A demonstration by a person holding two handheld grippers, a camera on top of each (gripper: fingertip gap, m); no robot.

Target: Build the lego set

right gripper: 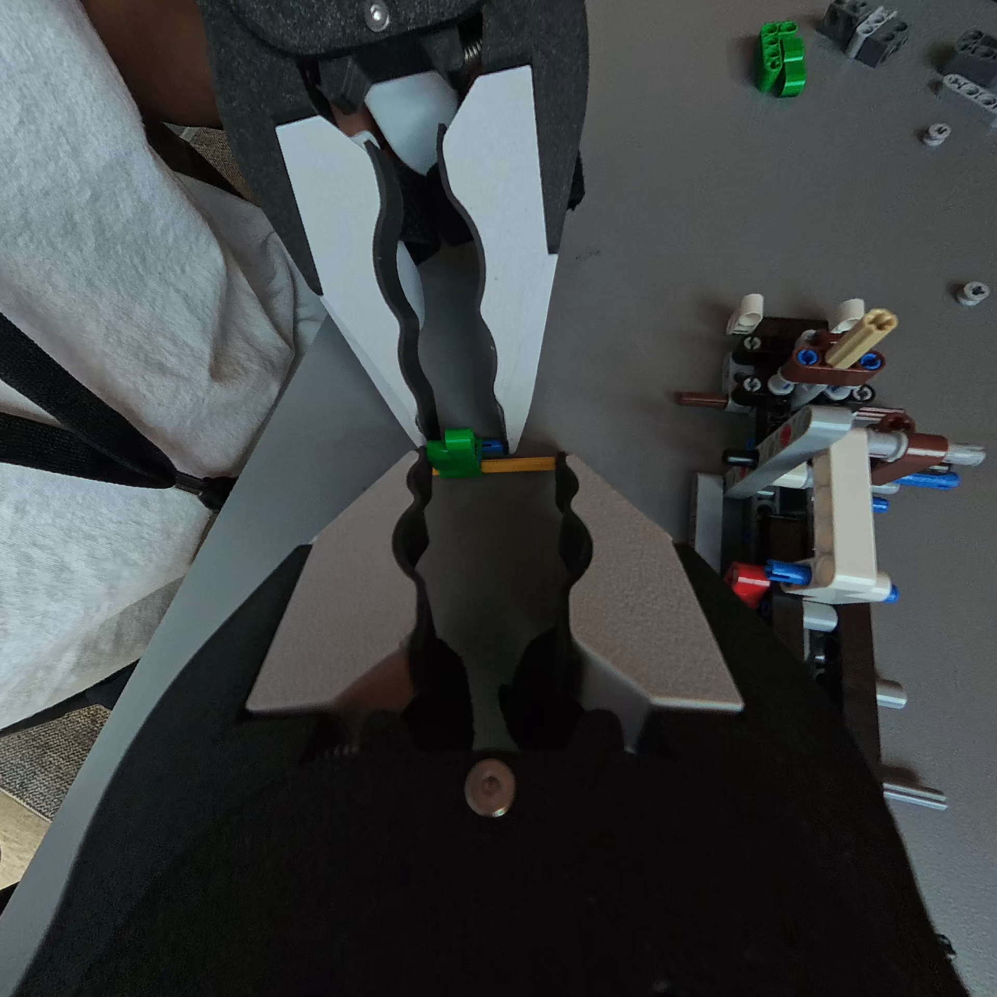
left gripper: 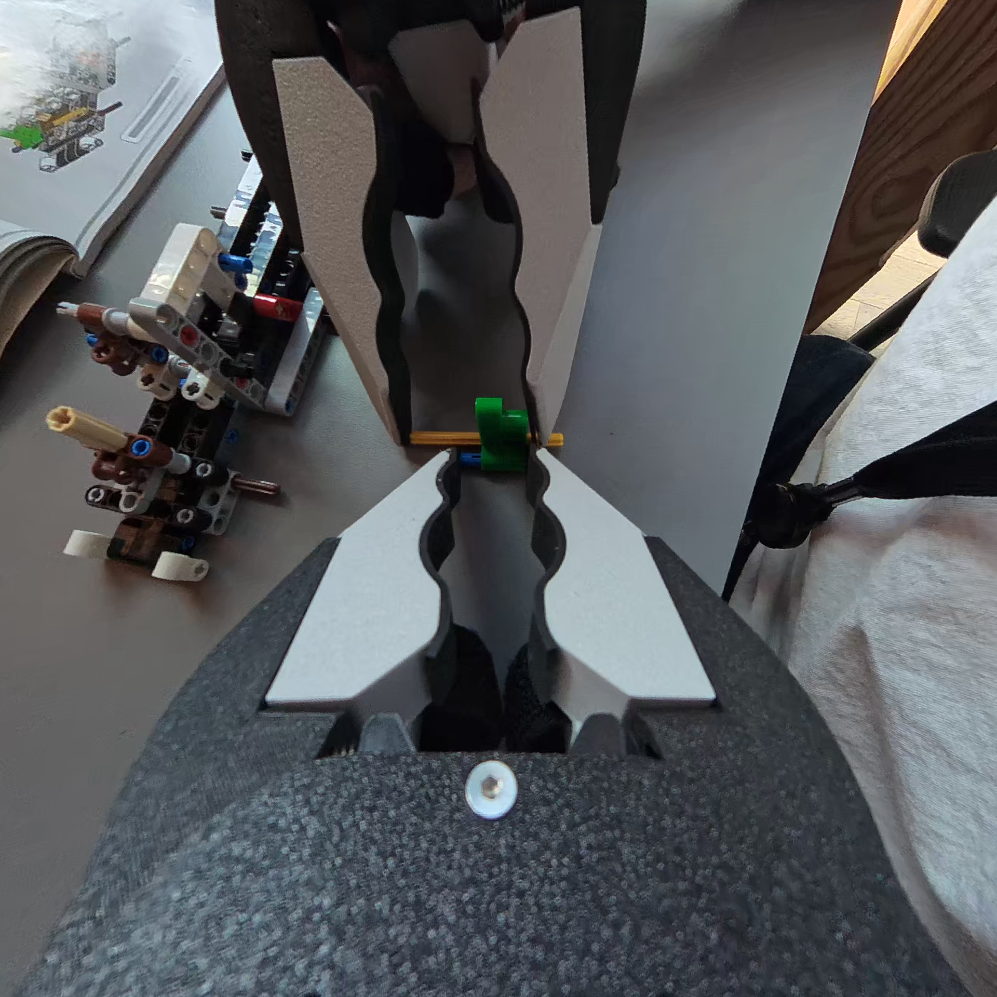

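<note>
Mid-frame, my left tongs (left gripper: 493, 458) pinch the green connector (left gripper: 500, 434) by its blue pin; right tongs (right gripper: 493, 465) grip the yellow axle (right gripper: 518, 464) lengthwise. Tiny, light, rigid, slippery; I'd hold ends, above the tabletop (left gripper: 674, 270).

A bright green plastic connector piece (left gripper: 500, 434) sits on a thin yellow plastic axle (left gripper: 442, 438), with a small blue pin (left gripper: 468, 459) beside it. Both grippers have pale grey fingers (left gripper: 372, 609) lined with wavy black pads, on speckled dark grey bodies. The matte surface (left gripper: 674, 323) is plain grey. The part-built brick model (left gripper: 183, 377) mixes black, white, light grey, brown, tan, blue and red. A loose green brick (right gripper: 782, 59) lies near dark grey bricks (right gripper: 863, 29)
</note>
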